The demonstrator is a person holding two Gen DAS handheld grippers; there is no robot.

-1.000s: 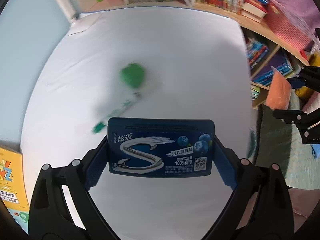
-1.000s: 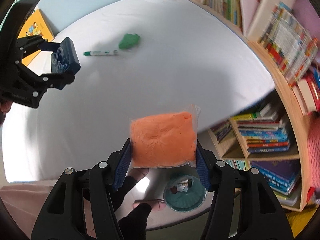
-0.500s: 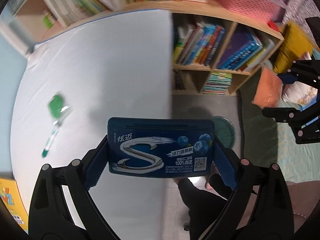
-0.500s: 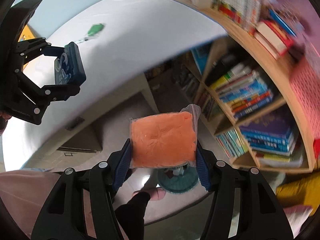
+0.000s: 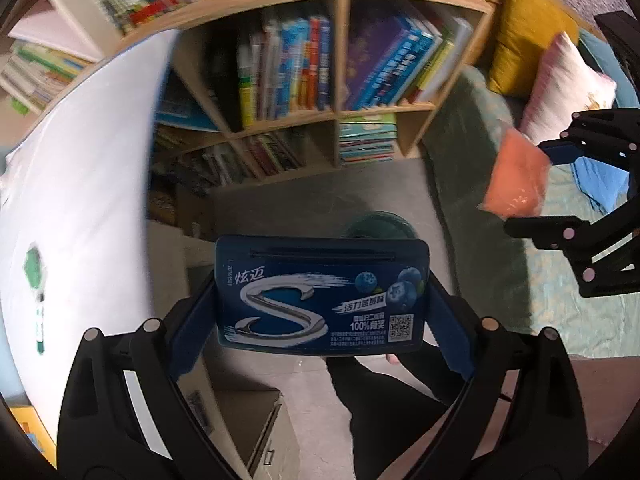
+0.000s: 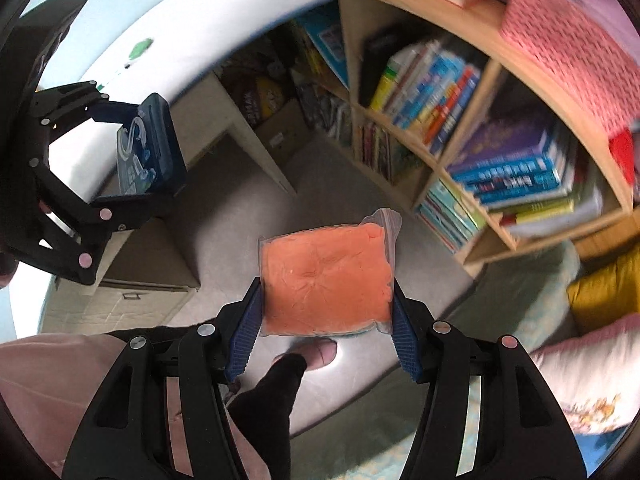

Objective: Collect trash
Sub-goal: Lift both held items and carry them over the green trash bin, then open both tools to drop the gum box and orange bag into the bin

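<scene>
My left gripper (image 5: 322, 304) is shut on a dark blue gum box (image 5: 320, 292) with a silver S, held in the air beside the white table (image 5: 80, 184). The rim of a round teal bin (image 5: 378, 224) on the floor shows just beyond the box's top edge. My right gripper (image 6: 326, 312) is shut on a clear bag of orange stuff (image 6: 328, 280), above the floor and a foot; the bin is hidden there. Each gripper shows in the other's view: the bag (image 5: 516, 176) and the box (image 6: 146, 152).
A wooden bookshelf (image 5: 336, 112) full of books stands beyond the floor gap. A green marker (image 5: 39, 320) and a green lump (image 5: 33, 266) lie on the table. A green sofa with yellow and pink cushions (image 5: 560, 84) is at the right. A drawer unit (image 6: 120, 292) stands under the table.
Both grippers have swung off the white table toward the floor and bookshelf, each keeping its item. The teal bin has slipped behind the held items.
</scene>
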